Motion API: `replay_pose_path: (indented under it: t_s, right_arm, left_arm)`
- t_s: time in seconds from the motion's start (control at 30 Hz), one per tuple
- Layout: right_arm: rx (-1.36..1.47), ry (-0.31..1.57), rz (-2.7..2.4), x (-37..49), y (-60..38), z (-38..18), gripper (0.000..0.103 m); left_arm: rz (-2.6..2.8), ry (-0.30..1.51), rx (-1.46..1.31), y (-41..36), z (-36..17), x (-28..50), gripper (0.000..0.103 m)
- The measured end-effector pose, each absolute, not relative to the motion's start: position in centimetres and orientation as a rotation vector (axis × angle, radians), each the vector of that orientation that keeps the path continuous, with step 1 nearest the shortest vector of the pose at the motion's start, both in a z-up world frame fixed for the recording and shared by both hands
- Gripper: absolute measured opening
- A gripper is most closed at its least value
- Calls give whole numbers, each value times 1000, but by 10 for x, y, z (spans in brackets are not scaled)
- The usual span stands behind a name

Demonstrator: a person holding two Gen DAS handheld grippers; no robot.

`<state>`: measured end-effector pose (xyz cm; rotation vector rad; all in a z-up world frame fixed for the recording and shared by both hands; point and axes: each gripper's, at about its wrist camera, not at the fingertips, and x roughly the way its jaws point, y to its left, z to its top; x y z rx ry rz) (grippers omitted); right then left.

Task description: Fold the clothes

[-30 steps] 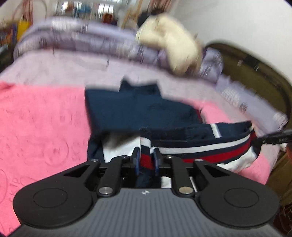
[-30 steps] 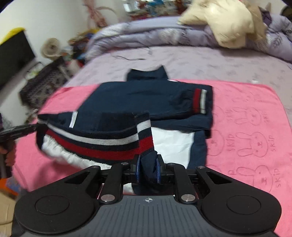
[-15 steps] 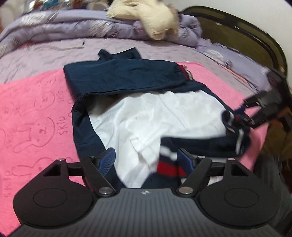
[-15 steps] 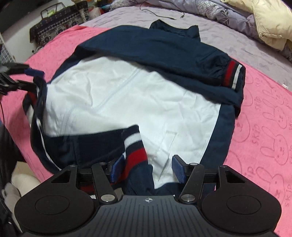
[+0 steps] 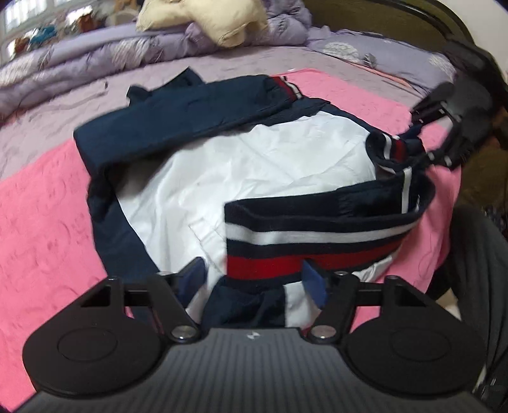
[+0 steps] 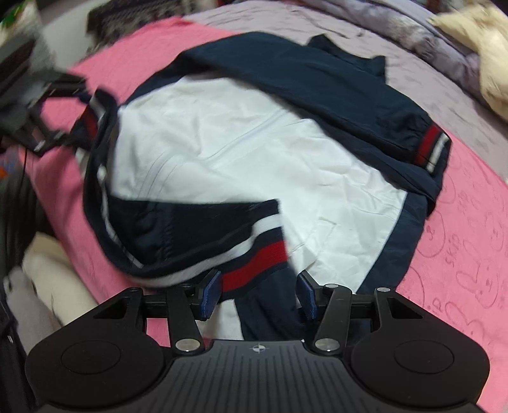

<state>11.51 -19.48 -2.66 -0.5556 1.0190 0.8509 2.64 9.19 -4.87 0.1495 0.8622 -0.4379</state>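
A navy jacket point(image 5: 177, 111) with a white lining point(image 5: 254, 159) lies spread on a pink towel point(image 5: 41, 216). One sleeve is folded across its top, with a red and white cuff point(image 6: 431, 146). The striped hem band point(image 5: 304, 247) lies loose just ahead of my left gripper point(image 5: 257, 279), which is open and empty. In the right wrist view the same band point(image 6: 254, 254) lies in front of my right gripper point(image 6: 257, 292), also open and empty. Each gripper shows at the far hem corner in the other's view point(image 5: 444, 124), point(image 6: 41, 104).
The towel lies on a bed with a purple cover point(image 5: 95, 82). A rumpled purple quilt point(image 5: 79, 54) and a cream garment point(image 5: 203, 19) lie at the far side. A dark headboard point(image 5: 412, 25) stands at the right. The bed edge is close in front of both grippers.
Both grippers were shut on the striped hem a second ago, holding it folded up over the jacket. They have opened and pulled back; the hem has dropped and the white lining shows.
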Motion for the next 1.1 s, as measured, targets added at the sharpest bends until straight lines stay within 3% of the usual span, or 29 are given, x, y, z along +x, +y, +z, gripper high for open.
replay_pose_path:
  t_s: [0.2, 0.23, 0.27, 0.3, 0.33, 0.43, 0.83, 1.1]
  right_arm:
    - [-615, 986, 833, 106, -185, -32, 49]
    - [-616, 973, 829, 105, -186, -31, 44]
    - [-620, 961, 820, 104, -186, -30, 36]
    - [-625, 949, 804, 103, -187, -29, 30]
    - [-623, 940, 791, 102, -189, -28, 24]
    - [-571, 934, 792, 102, -197, -19, 19]
    - [-261, 867, 716, 128, -236, 35, 18]
    - [-226, 748, 611, 135, -230, 57, 17]
  left_arm:
    - [-387, 815, 152, 89, -48, 13, 45]
    - [-383, 805, 145, 90, -47, 11, 39]
    - [-371, 791, 133, 91, -46, 9, 24]
    - [-353, 778, 117, 94, -44, 7, 22]
    - [-349, 771, 96, 97, -42, 6, 21]
    - [-344, 744, 75, 101, -34, 2, 19]
    - [-277, 598, -67, 134, 7, 12, 18]
    - [-234, 573, -65, 140, 12, 33, 18]
